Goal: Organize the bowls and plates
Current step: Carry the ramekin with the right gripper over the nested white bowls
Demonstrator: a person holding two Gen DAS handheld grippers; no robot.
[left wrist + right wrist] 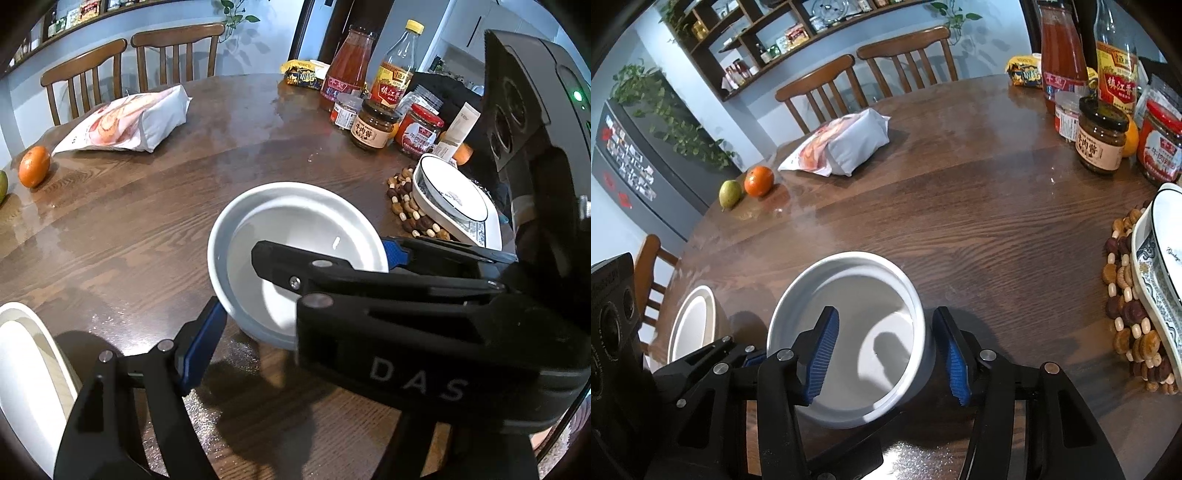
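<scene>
A plain white bowl point(295, 229) point(849, 295) sits on the dark wooden table. My right gripper point(890, 347) is open, its blue-padded fingers straddling the bowl's right wall, one inside and one outside. In the left wrist view that gripper crosses over the bowl. My left gripper point(295, 314) is open beside the bowl, its left blue pad point(201, 343) near the bowl's rim. A second white bowl point(26, 369) point(692, 321) stands to the left. Blue-patterned white plates point(454, 199) point(1160, 266) are stacked on a beaded trivet point(402, 206) point(1126, 302) at the right.
Sauce bottles and jars point(373, 122) point(1100, 136) crowd the far right. A white snack bag point(129, 122) point(842, 147), an orange point(34, 166) point(759, 181) and a green pear point(730, 194) lie at the far left. Wooden chairs point(871, 77) stand behind the table.
</scene>
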